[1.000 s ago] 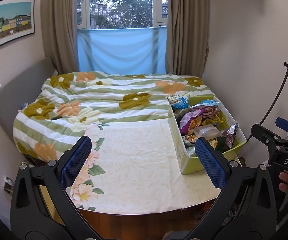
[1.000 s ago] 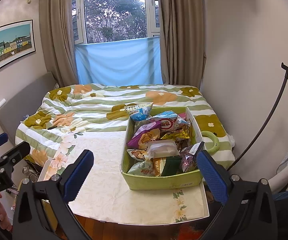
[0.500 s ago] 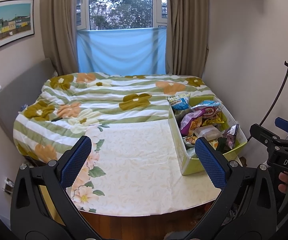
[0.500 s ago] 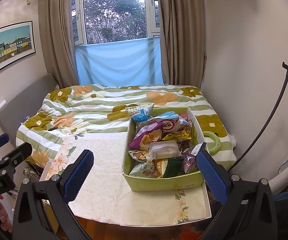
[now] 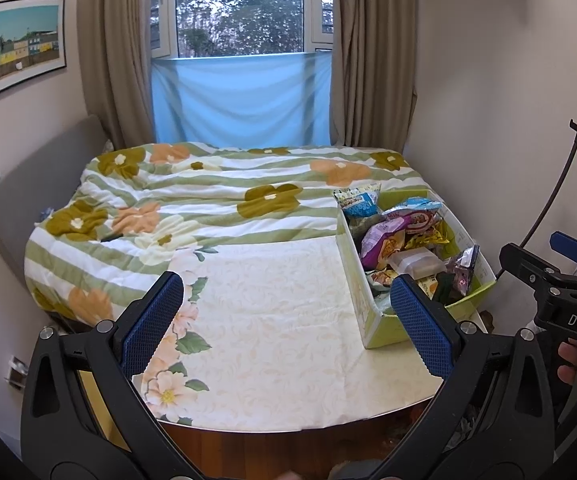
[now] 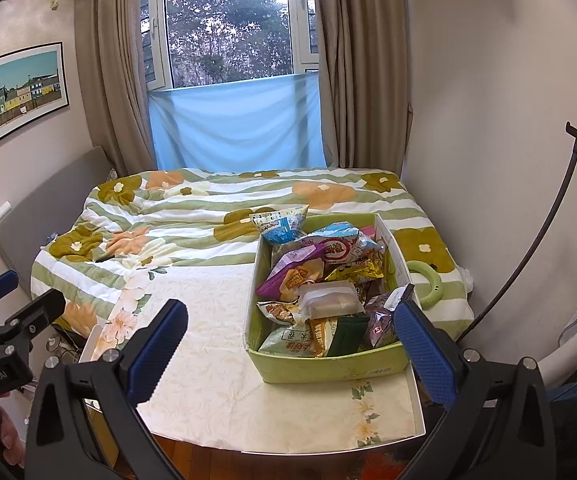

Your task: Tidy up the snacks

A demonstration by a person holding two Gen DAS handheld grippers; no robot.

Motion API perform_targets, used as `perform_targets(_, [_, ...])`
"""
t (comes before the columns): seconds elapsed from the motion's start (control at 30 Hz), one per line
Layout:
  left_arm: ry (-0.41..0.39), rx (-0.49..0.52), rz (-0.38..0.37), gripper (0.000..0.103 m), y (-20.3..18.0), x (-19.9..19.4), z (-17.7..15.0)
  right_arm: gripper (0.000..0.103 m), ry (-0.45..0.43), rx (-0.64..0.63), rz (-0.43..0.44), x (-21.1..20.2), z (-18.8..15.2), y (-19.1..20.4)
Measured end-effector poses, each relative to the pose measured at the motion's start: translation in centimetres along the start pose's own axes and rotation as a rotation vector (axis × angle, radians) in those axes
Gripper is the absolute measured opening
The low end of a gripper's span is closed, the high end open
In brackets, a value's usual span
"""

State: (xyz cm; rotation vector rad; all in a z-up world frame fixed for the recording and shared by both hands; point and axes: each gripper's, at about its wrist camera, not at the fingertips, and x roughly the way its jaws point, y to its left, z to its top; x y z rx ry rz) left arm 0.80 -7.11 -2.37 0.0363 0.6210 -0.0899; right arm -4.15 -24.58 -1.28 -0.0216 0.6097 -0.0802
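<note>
A green box (image 6: 328, 366) full of snack bags stands on the right of a table with a cream floral cloth (image 6: 216, 360). In it lie a purple bag (image 6: 292, 272), a blue bag (image 6: 280, 226), a clear-wrapped pastry (image 6: 328, 300) and several others. The box also shows in the left wrist view (image 5: 384, 328). My right gripper (image 6: 288, 344) is open and empty, hovering near the box's front. My left gripper (image 5: 288, 320) is open and empty over the cloth (image 5: 280, 312), left of the box.
A bed with a green floral quilt (image 5: 208, 200) lies behind the table. A green ring (image 6: 428, 284) lies on the quilt right of the box. Walls close in on the right. A black curved stand (image 6: 548, 220) is at the right. The table's front edge (image 5: 288, 428) is near me.
The right gripper has drifted slightly forward toward the box. The left gripper has hardly moved. Both stay open and empty.
</note>
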Motion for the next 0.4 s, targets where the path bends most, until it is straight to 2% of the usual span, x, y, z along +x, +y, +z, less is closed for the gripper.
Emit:
perform_targets(0.27, [-0.016,-0.037,-0.012,0.102,0.67,-0.34,-0.02,0.103,0.000,-0.003,0.000,0.17,0.15,0.11])
perform_targets(0.4, [-0.046,-0.023,0.015,0.102,0.64,-0.77,0.07,0.103,-0.004,0.005,0.001,0.18,0.21,0.28])
